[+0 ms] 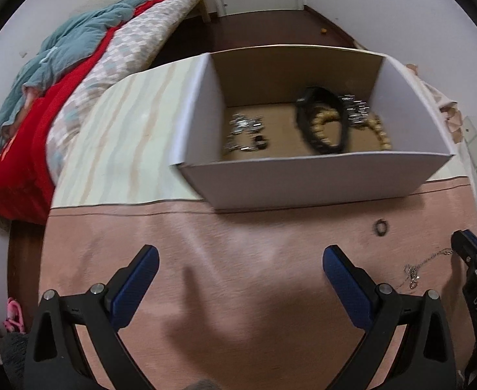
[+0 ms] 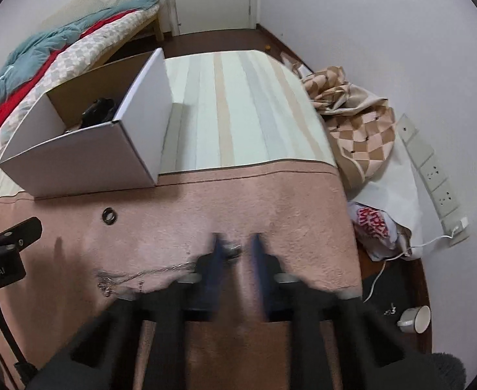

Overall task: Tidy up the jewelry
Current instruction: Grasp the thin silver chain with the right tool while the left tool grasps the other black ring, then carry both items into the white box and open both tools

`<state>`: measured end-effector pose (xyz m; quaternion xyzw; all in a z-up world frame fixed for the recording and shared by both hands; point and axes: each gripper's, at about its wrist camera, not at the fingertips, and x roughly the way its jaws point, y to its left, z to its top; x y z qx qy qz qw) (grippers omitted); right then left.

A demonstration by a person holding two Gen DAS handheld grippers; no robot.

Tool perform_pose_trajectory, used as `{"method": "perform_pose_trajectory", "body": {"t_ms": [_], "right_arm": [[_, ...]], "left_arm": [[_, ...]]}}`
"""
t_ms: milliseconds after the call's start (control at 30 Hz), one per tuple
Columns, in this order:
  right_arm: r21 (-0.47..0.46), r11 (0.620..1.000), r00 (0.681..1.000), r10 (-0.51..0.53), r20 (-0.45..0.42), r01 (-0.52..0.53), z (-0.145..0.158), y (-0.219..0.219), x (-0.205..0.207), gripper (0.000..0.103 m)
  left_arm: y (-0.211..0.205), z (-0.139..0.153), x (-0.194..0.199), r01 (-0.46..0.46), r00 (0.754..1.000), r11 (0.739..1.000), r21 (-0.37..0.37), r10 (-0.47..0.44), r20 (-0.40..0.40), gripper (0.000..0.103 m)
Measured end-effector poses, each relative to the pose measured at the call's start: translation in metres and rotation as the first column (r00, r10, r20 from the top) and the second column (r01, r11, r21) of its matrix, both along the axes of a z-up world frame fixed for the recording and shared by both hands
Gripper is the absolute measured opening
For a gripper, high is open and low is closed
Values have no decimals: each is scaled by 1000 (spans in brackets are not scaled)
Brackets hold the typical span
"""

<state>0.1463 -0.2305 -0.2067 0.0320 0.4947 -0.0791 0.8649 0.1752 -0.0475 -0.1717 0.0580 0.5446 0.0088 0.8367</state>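
A white cardboard box [image 1: 303, 182] stands on the table and holds a black bracelet [image 1: 323, 120], a gold bead strand [image 1: 379, 133] and silver pieces [image 1: 243, 130]. The box also shows in the right wrist view [image 2: 85, 169]. A small dark ring [image 1: 380, 227] lies on the pink cloth [image 1: 238, 260] in front of the box; it shows in the right wrist view too [image 2: 109, 216]. A thin silver chain [image 2: 140, 274] lies on the cloth. My right gripper [image 2: 236, 247] is blurred, its fingers narrowly apart around the chain's end. My left gripper [image 1: 240, 265] is open and empty above the cloth.
A bed with red and teal bedding [image 1: 59, 81] lies to the left. A checkered cloth [image 2: 358, 123], a plastic bag [image 2: 375, 227], a wall power strip [image 2: 433, 175] and a cup on the floor [image 2: 415, 318] are to the right of the table.
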Motion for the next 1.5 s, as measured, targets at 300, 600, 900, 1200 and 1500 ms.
{"method": "perform_pose_trajectory", "body": {"t_ms": [300, 600, 900, 1200, 1500], "right_arm": [[44, 995, 996, -88, -8, 88, 1, -29, -5, 12], [39, 994, 995, -103, -13, 104, 0, -32, -3, 12], [41, 992, 993, -121, -3, 121, 3, -34, -3, 12], [119, 991, 997, -65, 46, 59, 33, -22, -8, 12], [202, 978, 989, 32, 143, -61, 102, 5, -14, 12]], "left_arm": [[-49, -8, 9, 73, 997, 991, -115, -75, -18, 102], [-73, -9, 12, 123, 992, 984, -125, -124, 6, 44], [-69, -3, 2, 129, 992, 982, -135, -126, 31, 10], [-44, 16, -9, 131, 991, 977, -167, -126, 37, 10], [0, 70, -13, 124, 991, 967, -223, -109, 78, 10]]}}
